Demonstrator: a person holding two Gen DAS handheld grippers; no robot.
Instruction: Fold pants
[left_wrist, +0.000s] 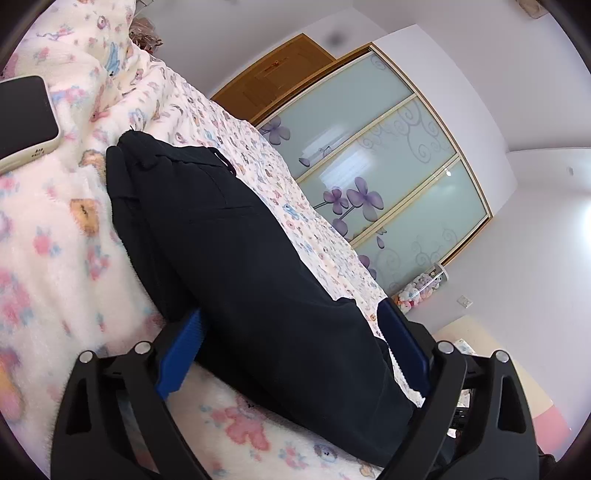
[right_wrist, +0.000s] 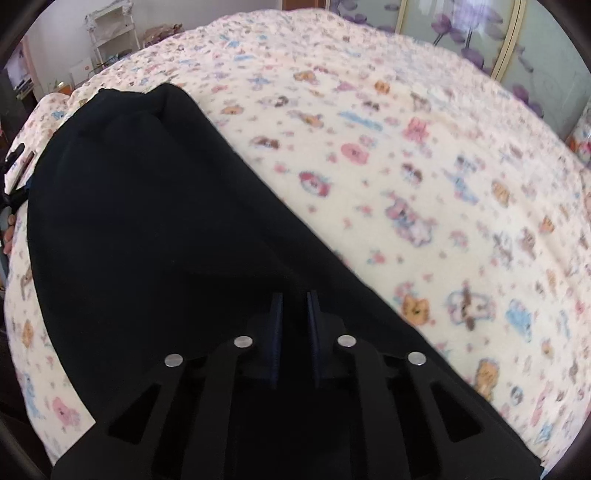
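Black pants (left_wrist: 236, 243) lie on a cream cartoon-print blanket (left_wrist: 48, 258) on a bed. In the left wrist view my left gripper (left_wrist: 291, 325) is open, its blue fingers (left_wrist: 181, 354) wide apart on either side of the pants' near end. In the right wrist view the pants (right_wrist: 147, 229) spread out ahead, and my right gripper (right_wrist: 294, 299) is nearly closed, pinching the black cloth between its fingers and holding it just above the blanket (right_wrist: 424, 177).
A phone (left_wrist: 22, 118) lies on the blanket at the left. A sliding wardrobe (left_wrist: 388, 177) with purple flowers stands beyond the bed. A white shelf (right_wrist: 110, 33) stands at the far left corner.
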